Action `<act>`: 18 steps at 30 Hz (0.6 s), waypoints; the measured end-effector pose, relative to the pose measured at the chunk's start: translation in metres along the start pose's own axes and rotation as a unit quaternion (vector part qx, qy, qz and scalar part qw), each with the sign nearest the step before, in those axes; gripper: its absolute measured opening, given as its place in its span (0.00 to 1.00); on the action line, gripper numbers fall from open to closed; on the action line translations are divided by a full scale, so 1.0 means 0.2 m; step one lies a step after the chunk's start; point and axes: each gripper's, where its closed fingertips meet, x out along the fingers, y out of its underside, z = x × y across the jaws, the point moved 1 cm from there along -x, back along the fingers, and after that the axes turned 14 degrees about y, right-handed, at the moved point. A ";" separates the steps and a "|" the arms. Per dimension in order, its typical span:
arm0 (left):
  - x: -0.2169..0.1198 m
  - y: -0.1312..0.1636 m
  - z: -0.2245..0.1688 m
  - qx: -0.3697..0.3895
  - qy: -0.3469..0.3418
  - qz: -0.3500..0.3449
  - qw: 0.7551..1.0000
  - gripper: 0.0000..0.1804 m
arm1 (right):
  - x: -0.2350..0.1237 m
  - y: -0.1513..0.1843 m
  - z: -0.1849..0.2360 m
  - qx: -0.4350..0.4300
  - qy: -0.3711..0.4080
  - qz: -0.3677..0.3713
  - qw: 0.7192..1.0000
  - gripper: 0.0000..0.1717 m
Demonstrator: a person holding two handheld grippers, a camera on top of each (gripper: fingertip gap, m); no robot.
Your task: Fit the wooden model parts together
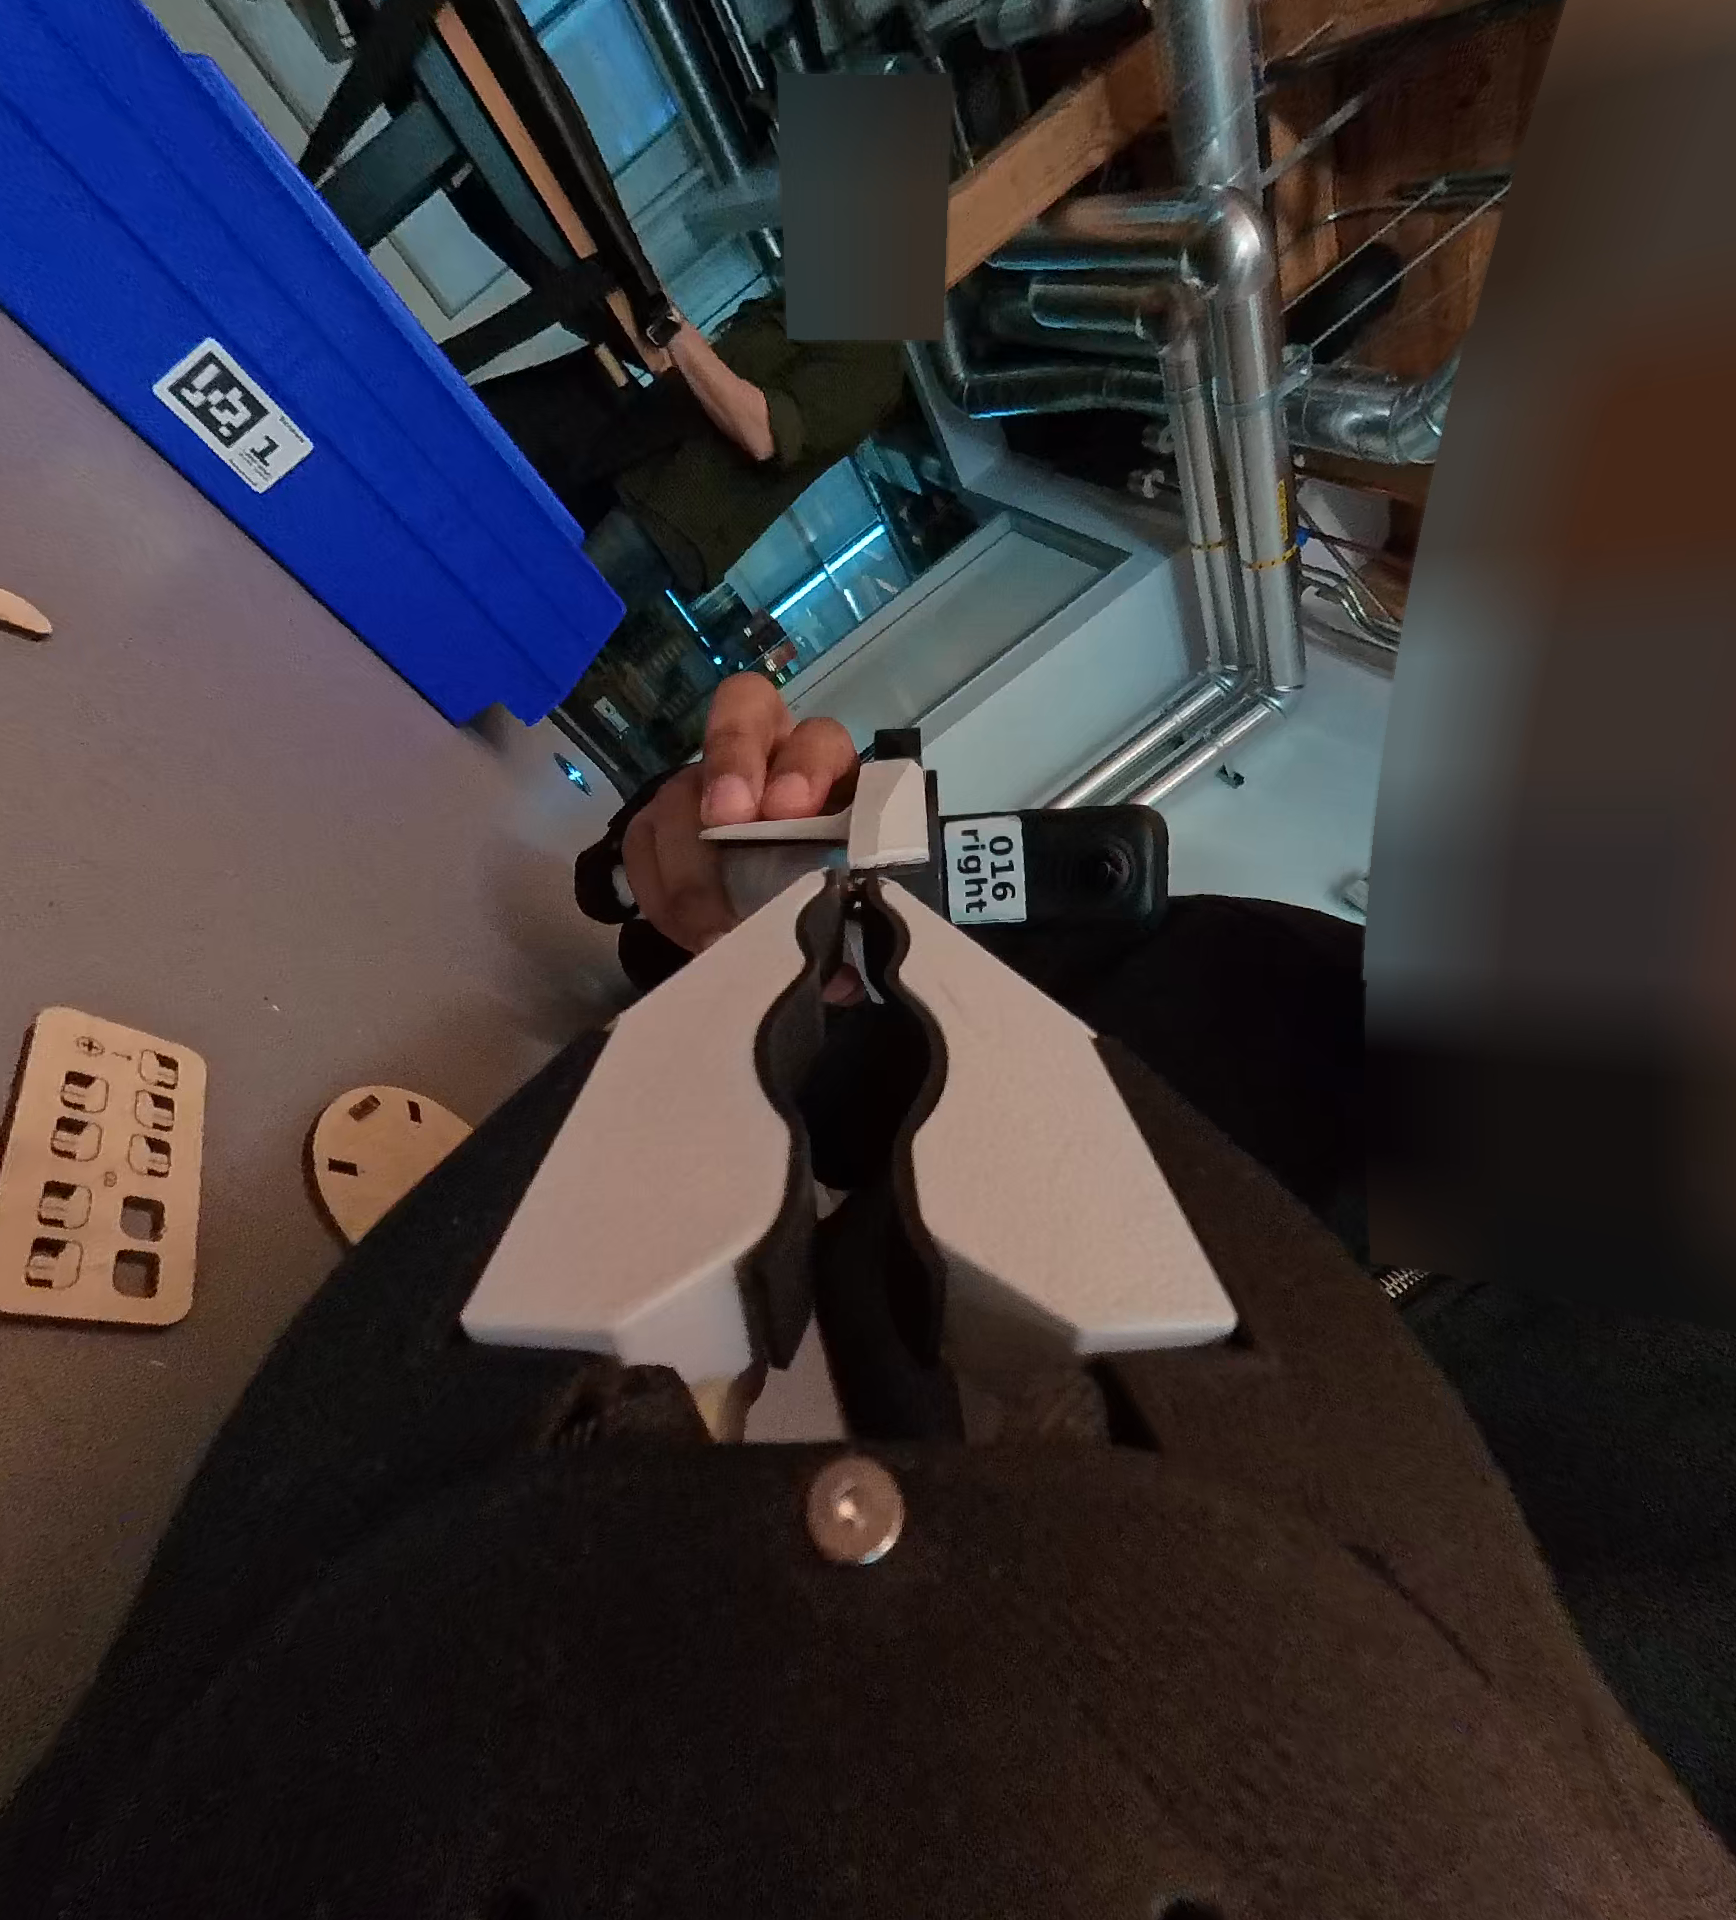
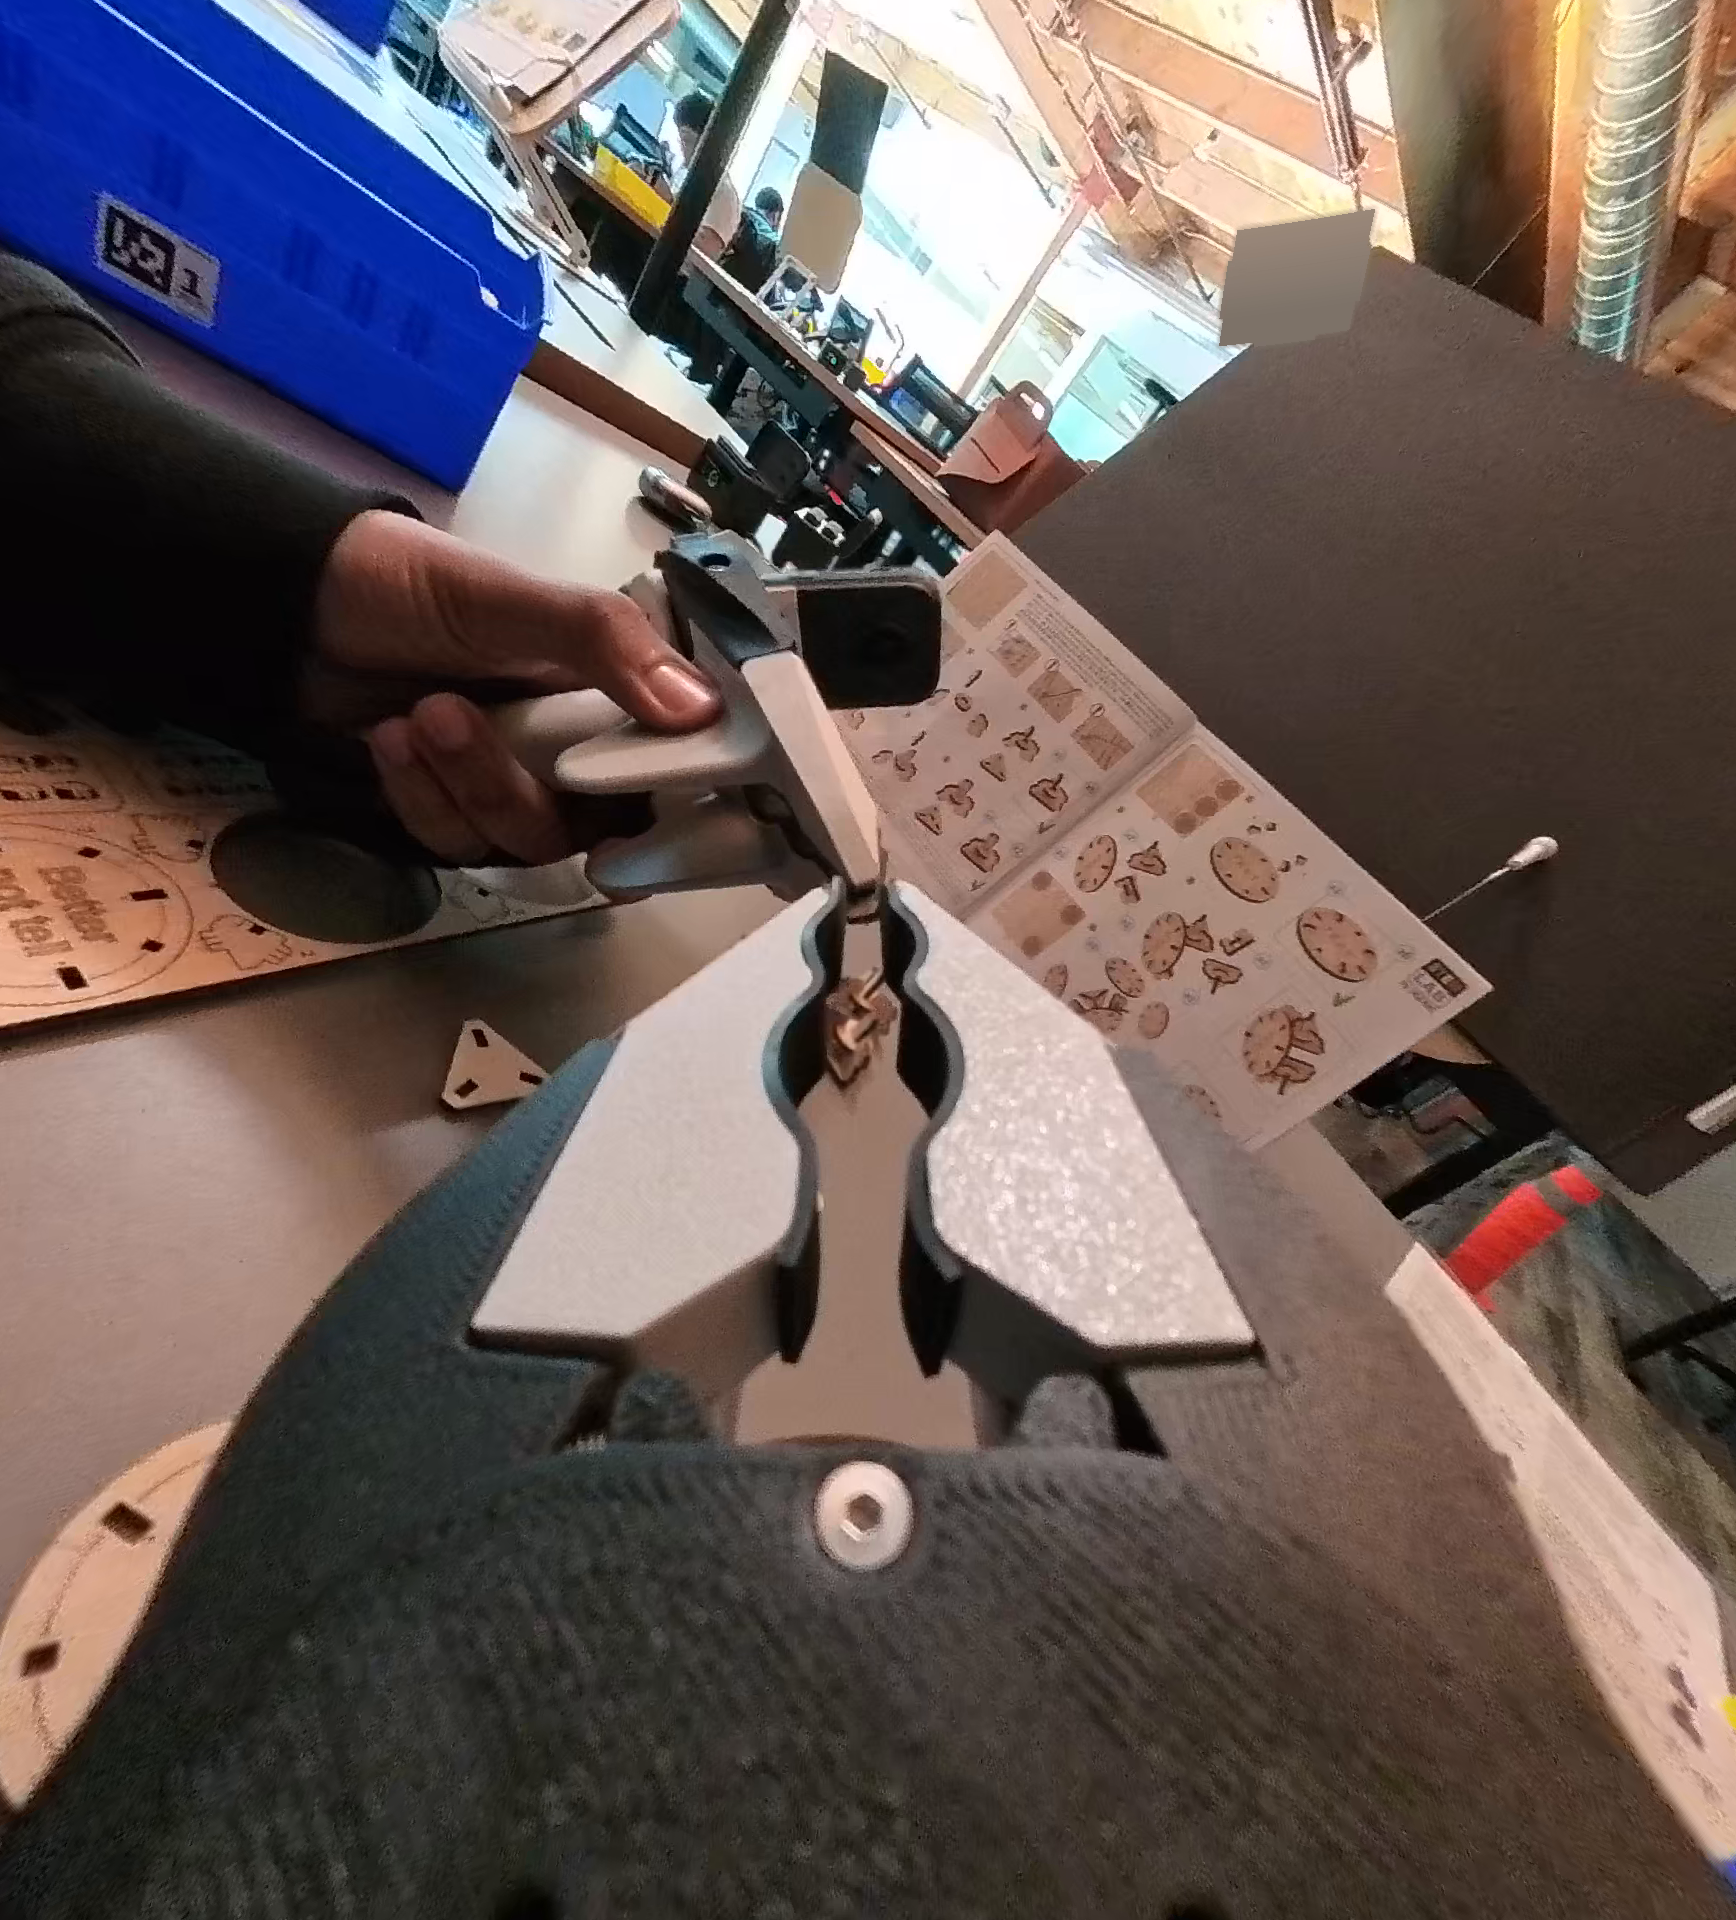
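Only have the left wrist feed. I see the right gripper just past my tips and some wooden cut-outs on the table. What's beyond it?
Observer: The right wrist view shows an open instruction sheet with assembly drawings, lying past the right gripper.
Operator: Any loose parts near it?
Observer: A small triangular wooden piece lies on the table, to the left of that gripper.
Operator: Anything inside its jaws?
Observer: A small cluster of wooden parts shows between them, behind their ends. Whether it is held or lies underneath, I cannot tell.
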 end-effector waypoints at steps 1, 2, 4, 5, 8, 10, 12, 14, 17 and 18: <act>0.00 0.00 0.00 -0.003 0.003 0.000 1.000 0.00 | 0.00 0.00 0.00 0.003 -0.001 -0.002 1.000 0.02; 0.00 0.00 -0.01 -0.006 0.005 -0.001 1.000 0.00 | 0.00 -0.01 0.00 0.005 -0.002 -0.003 1.000 0.03; 0.00 0.00 -0.01 -0.009 0.008 -0.003 1.000 0.00 | 0.00 -0.01 0.00 0.006 -0.003 -0.006 1.000 0.03; 0.00 0.00 -0.01 -0.010 0.011 -0.005 1.000 0.00 | 0.00 -0.01 0.00 0.007 -0.002 -0.007 1.000 0.03; -0.01 -0.01 -0.02 -0.015 0.017 -0.013 1.000 0.00 | -0.01 -0.02 -0.01 0.011 -0.003 -0.011 1.000 0.05; -0.02 -0.01 -0.02 -0.019 0.021 -0.015 0.999 0.00 | -0.02 -0.02 -0.01 0.011 -0.009 -0.013 1.000 0.06; -0.01 -0.01 -0.02 -0.027 0.027 -0.012 0.999 0.00 | -0.03 -0.03 0.00 0.013 -0.026 -0.017 0.999 0.07; 0.00 0.01 -0.02 -0.038 0.034 -0.003 0.999 0.00 | -0.04 -0.02 0.02 0.035 -0.059 -0.015 0.998 0.07; 0.02 0.04 -0.03 -0.054 0.052 0.012 0.997 0.00 | -0.06 -0.04 0.03 0.084 -0.096 -0.016 0.992 0.08; 0.03 0.05 -0.03 -0.059 0.057 0.016 0.996 0.00 | -0.07 -0.04 0.03 0.094 -0.101 -0.019 0.990 0.08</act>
